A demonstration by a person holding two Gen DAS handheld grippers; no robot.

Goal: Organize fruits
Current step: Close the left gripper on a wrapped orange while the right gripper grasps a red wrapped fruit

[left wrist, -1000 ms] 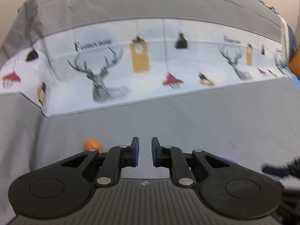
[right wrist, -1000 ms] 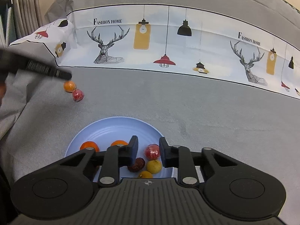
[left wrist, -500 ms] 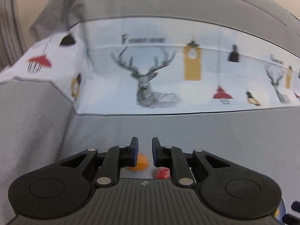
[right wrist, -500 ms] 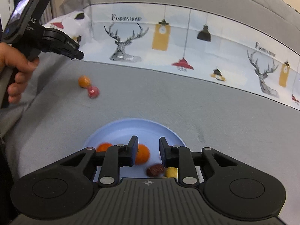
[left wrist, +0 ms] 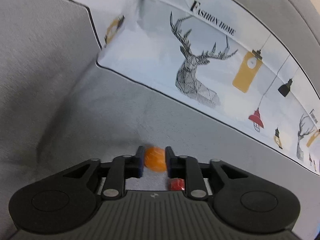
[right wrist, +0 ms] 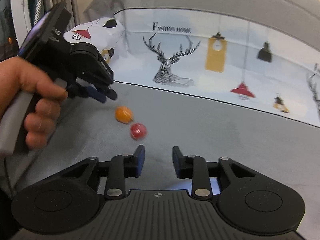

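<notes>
On the grey sheet, near the printed deer band, lie the two loose fruits you are working toward: an orange fruit and, just beside it on the side away from the band, a red fruit. Both are smeared by motion, so you cannot tell whether they touch or what kind of fruit each is.

Your left gripper points steeply down at the orange fruit. Its jaws are opening, and in its own view the fruit shows in the gap between the blue pads — yet the right wrist view shows that gripper still above and short of the fruit, on the side away from the red one, so nothing is clamped. The red fruit is mostly hidden behind the gripper's right finger linkage; only a small patch shows.

Your left hand wraps the grey handle, cut off at the picture's edge.

Your right gripper has its jaws opening too — apart, with bare sheet between them. It sits short of the red fruit, which lies just beyond its left fingertip. A pale blue sliver shows below its right finger; too little is visible to name it.
</notes>
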